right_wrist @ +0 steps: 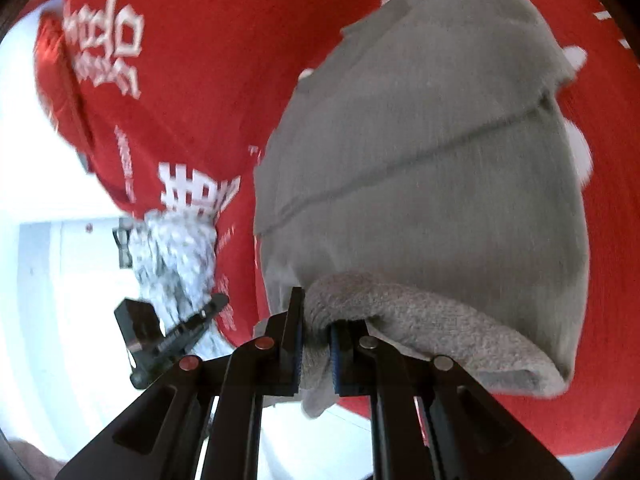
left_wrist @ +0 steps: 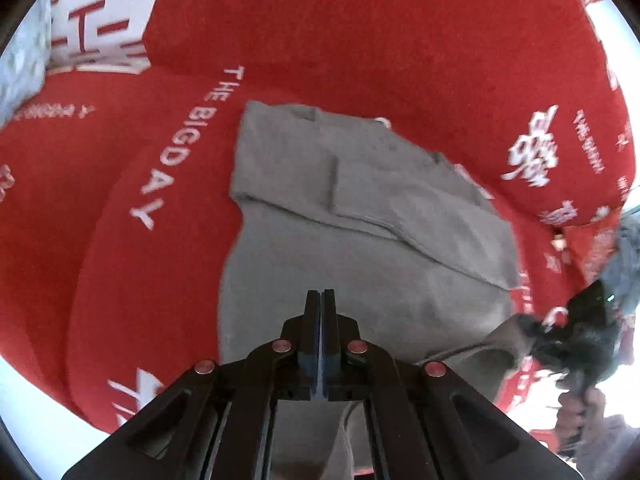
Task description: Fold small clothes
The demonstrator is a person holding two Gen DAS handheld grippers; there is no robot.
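probably risking a slipped fold: right gripper [right_wrist: 316,344] fingers clamping the grey garment [left_wrist: 360,220] edge over the red printed cover [left_wrist: 140,280], left gripper [left_wrist: 322,300] fingers pressed together, holding nothing, leaving cloth free to drag.

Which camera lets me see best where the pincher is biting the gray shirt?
The right wrist view: the right gripper is shut on the gray shirt, its rolled edge bunched between the pads. The left wrist view shows that grip only small and blurred at the far right, though the shirt itself lies fully spread.
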